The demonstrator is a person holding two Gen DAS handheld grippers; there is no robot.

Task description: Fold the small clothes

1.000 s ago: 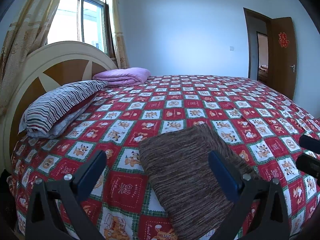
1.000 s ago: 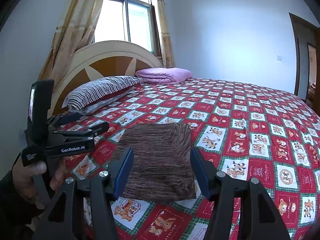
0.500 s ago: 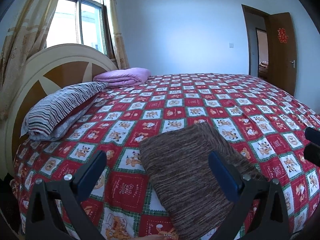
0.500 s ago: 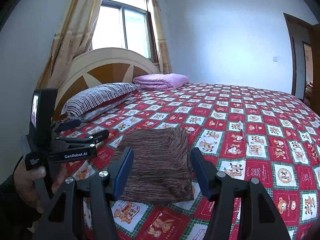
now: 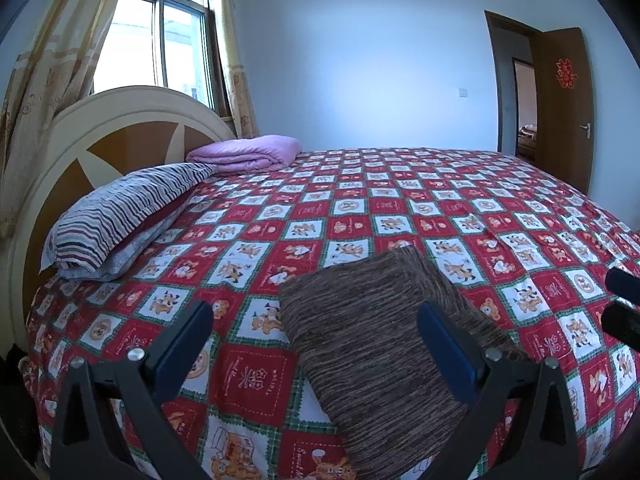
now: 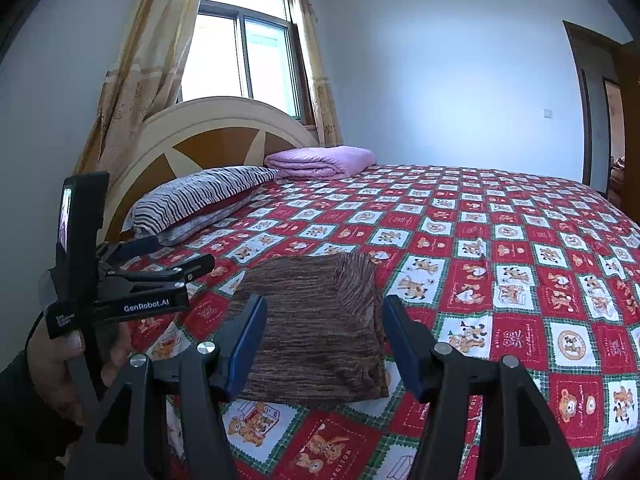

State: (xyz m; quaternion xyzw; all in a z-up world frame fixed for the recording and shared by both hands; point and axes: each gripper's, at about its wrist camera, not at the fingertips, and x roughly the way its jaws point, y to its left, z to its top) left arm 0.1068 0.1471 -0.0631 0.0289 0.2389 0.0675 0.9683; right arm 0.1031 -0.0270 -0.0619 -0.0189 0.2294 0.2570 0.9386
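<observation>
Both claws are released and empty: the left gripper point(image 5: 314, 334) and right gripper point(image 6: 323, 334) hover above the brown knit garment point(image 6: 316, 328), which lies folded flat near the bed's edge on the red patchwork bedspread point(image 6: 520, 264). Looks basically finished, so nothing needs gripping. Striped pillow point(image 6: 200, 200) sits further back by the headboard.

Daylight enters through the window point(image 6: 244, 60) above and to the left of each claw, where the panes are overexposed to near white. The wall point(image 5: 360, 60) ahead is evenly lit with a cool blue cast. Shadows on the bed point(image 5: 400, 208) are soft and faint. Both fisheye views bow straight lines and darken to black at the corners; focus is sharp, without motion blur.
</observation>
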